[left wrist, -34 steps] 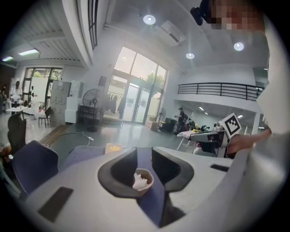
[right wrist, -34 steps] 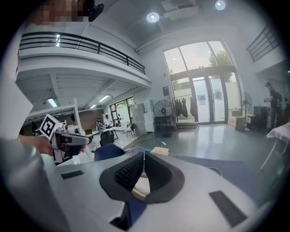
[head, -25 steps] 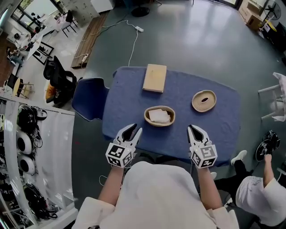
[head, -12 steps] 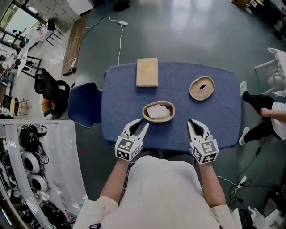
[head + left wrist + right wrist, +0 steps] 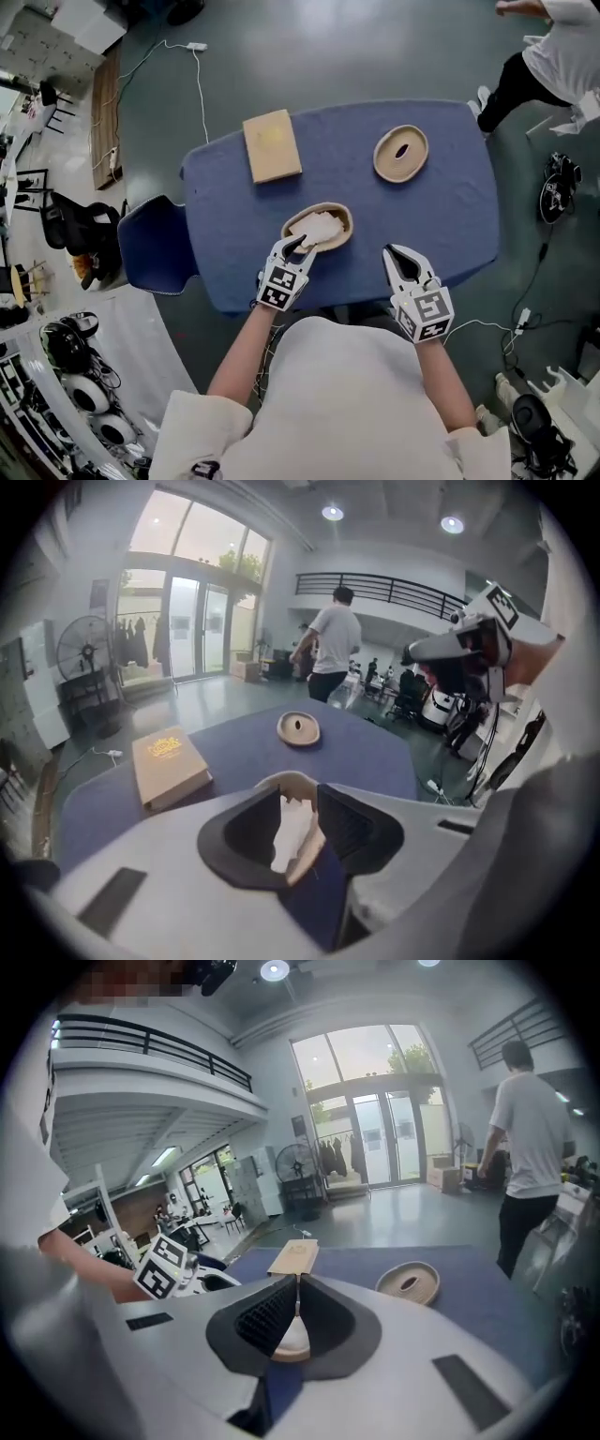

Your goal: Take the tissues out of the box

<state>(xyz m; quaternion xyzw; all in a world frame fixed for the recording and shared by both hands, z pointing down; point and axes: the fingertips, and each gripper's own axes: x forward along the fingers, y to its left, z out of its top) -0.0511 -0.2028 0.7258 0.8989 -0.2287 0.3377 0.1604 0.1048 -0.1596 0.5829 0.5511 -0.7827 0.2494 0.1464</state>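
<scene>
Jaws of the left gripper [image 5: 298, 246], apart and just opened wider, flank the tissues [image 5: 321, 225] in the oval box [image 5: 348, 221] on the tabletop [image 5: 450, 216], pads not pressing. Right gripper [image 5: 397, 255]: jaws together, empty, near the box.

An oval, tan tissue box [image 5: 346, 233] is seen open-topped on the blue worktop [image 5: 459, 216], near the front edge. White tissues [image 5: 317, 228] are heaped crumpled inside, rising above the rim. A matching oval lid [image 5: 401, 153] with a slot is laid well apart, farther back and to the right.
</scene>
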